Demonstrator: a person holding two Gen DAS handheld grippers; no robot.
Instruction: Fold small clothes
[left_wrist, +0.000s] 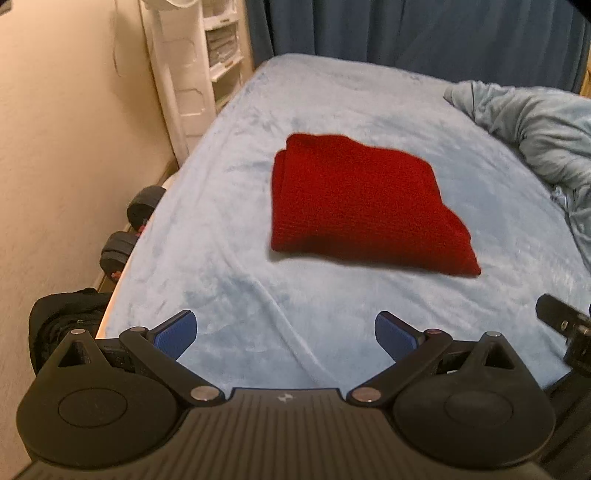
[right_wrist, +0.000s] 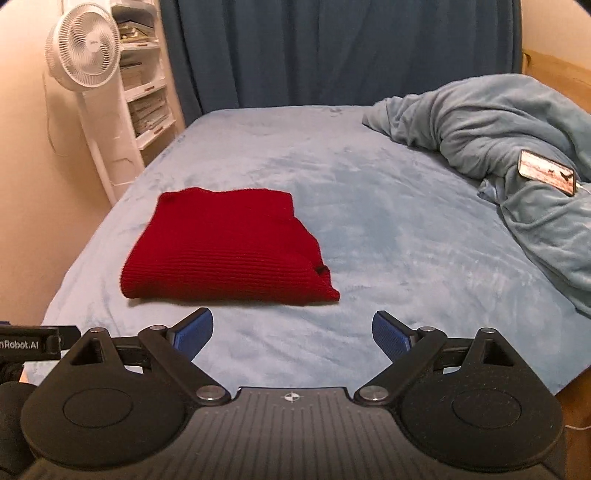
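Two grippers are hovering over the near edge of the bed (right_wrist: 369, 206), left gripper (left_wrist: 285, 338) and right gripper (right_wrist: 292, 334) both spread wide, gripping nothing. The red sweater (right_wrist: 225, 247) is lying folded toward the bed's left edge, well apart from the crumpled blanket (right_wrist: 498, 147) at the right edge.

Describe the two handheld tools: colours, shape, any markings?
Both look identical. Left tool and right tool: matte black ribbed body, two round black discs at the sides, black linkage arms with silver pivot pins, and blue textured pads on the fingers. A small white logo sits at the centre of each body. White lettering ending "nRobot.AI" shows on the left tool's side in the right wrist view. No cables or sleeves visible.
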